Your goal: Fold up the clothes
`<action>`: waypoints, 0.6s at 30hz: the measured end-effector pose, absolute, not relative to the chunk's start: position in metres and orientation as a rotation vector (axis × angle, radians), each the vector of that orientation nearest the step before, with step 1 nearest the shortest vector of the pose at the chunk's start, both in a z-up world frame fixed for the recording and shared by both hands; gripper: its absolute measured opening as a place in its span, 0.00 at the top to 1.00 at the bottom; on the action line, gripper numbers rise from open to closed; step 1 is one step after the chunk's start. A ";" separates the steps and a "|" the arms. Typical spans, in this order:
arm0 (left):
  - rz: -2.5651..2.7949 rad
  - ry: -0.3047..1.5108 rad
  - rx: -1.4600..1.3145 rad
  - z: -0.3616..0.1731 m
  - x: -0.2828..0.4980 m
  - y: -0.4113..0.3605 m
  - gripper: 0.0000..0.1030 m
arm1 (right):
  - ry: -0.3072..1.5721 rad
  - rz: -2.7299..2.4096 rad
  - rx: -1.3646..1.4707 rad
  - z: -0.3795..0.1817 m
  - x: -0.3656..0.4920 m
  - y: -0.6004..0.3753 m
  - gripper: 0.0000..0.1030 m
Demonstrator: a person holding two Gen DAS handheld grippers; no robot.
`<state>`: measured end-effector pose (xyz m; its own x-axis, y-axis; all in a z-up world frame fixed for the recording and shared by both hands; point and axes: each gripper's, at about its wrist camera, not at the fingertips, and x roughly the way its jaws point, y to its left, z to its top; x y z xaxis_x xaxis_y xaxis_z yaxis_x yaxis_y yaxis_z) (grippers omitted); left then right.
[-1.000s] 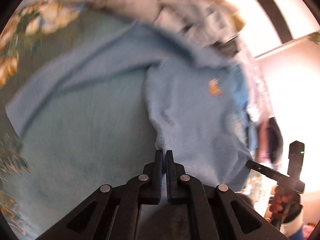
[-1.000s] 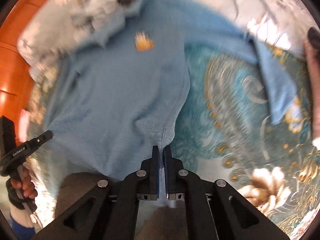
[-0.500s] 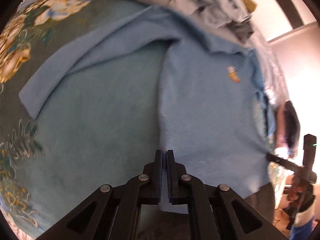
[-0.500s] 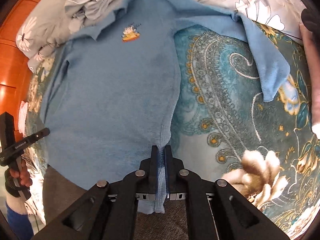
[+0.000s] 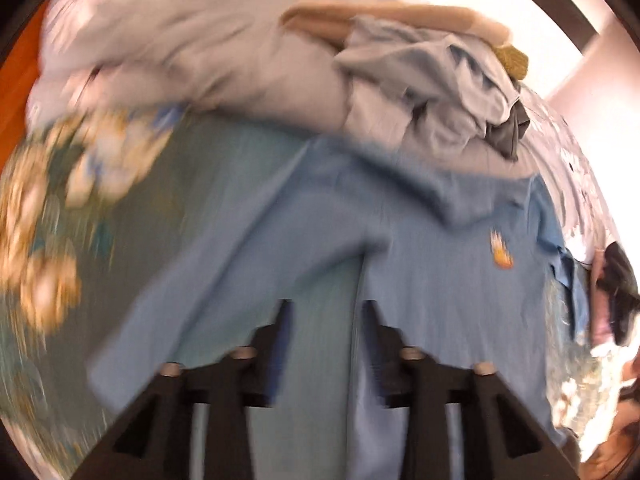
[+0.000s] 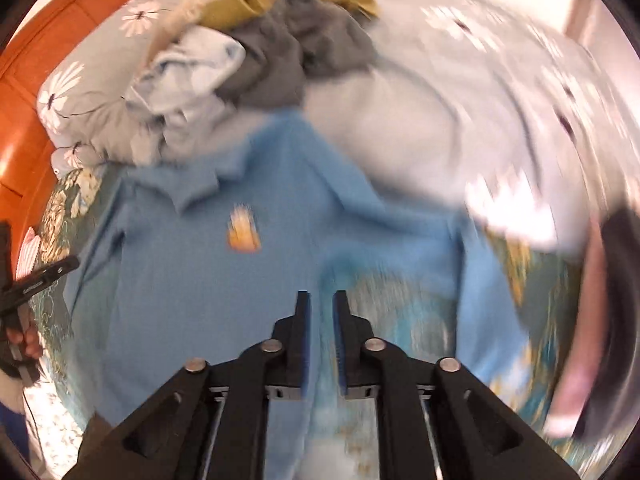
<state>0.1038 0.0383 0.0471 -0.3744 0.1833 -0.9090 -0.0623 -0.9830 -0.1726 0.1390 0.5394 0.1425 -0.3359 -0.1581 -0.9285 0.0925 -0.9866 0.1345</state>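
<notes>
Blue knit fabric, a collared shirt (image 6: 192, 288) with a small orange emblem (image 6: 243, 233), lies spread front-up on the patterned teal bedspread (image 5: 52, 240), its collar toward the heap of crumpled clothes (image 6: 256, 40) at the far edge. Both views are blurred. The left gripper (image 5: 325, 312) has its fingers spread wide over the shirt's side seam, holding nothing. The right gripper (image 6: 320, 304) has its fingers parted narrowly above the opposite seam, also gripping nothing.
</notes>
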 end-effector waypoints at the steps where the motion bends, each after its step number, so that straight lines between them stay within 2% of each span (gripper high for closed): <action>1: 2.493 -0.087 -1.635 0.047 0.089 0.045 0.45 | -0.044 -2.447 1.684 0.143 0.125 0.535 0.71; 4: 2.504 0.156 -1.547 0.042 0.049 0.065 0.37 | 0.103 -2.435 1.615 0.137 0.078 0.518 0.62; 9: 2.432 0.655 -1.387 0.014 0.013 0.101 0.37 | 0.293 -2.375 1.600 0.108 0.023 0.499 0.60; 13: 2.372 0.837 -1.276 -0.002 0.002 0.113 0.37 | 0.334 -2.313 1.580 0.090 -0.001 0.490 0.60; 15: 2.362 0.782 -1.251 0.000 -0.001 0.111 0.37 | 0.333 -2.287 1.564 0.083 -0.011 0.487 0.60; 17: 2.347 0.680 -1.241 0.004 -0.005 0.107 0.48 | 0.265 -2.275 1.527 0.085 -0.014 0.487 0.60; 18: 2.335 0.625 -1.252 0.006 -0.007 0.104 0.67 | 0.230 -2.271 1.514 0.086 -0.014 0.488 0.67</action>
<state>-0.0066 0.1036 0.0057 -0.5085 0.1472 -0.8484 -0.5514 -0.8124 0.1895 -0.0144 0.4876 0.0862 -0.3332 -0.2359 -0.9129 0.4141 -0.9064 0.0832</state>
